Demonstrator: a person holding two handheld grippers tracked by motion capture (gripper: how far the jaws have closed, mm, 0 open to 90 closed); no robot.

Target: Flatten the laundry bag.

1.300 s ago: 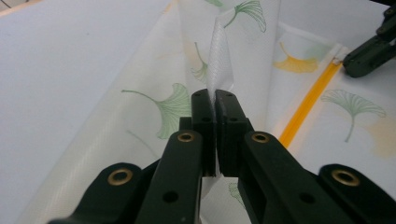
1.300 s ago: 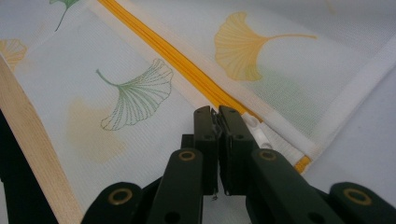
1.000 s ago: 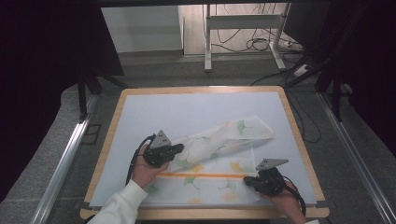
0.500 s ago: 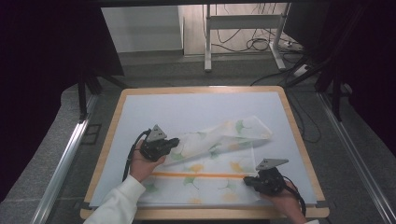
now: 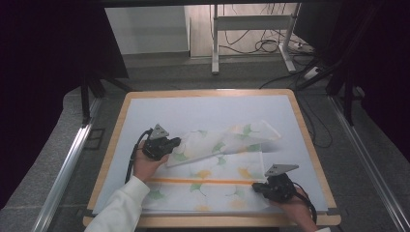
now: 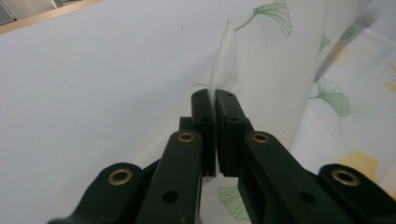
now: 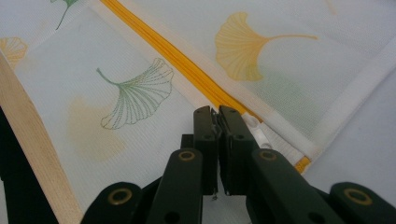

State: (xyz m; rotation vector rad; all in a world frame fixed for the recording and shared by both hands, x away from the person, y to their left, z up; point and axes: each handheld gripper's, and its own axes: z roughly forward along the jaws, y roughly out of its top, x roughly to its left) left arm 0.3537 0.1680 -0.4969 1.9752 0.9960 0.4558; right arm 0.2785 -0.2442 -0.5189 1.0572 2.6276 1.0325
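Fingers of the left gripper (image 6: 215,100) pinch a lifted fold of the white leaf-printed mesh bag (image 5: 217,169) on the table (image 5: 203,108) — the right gripper (image 7: 217,114) clamps its orange zipper (image 7: 177,58) edge.

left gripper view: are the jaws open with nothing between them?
No. The left gripper has its jaws closed together on a pinched fold of the white mesh cloth, which rises from between the tips.

Bright tabletop, dark surroundings, close-ups slightly soft
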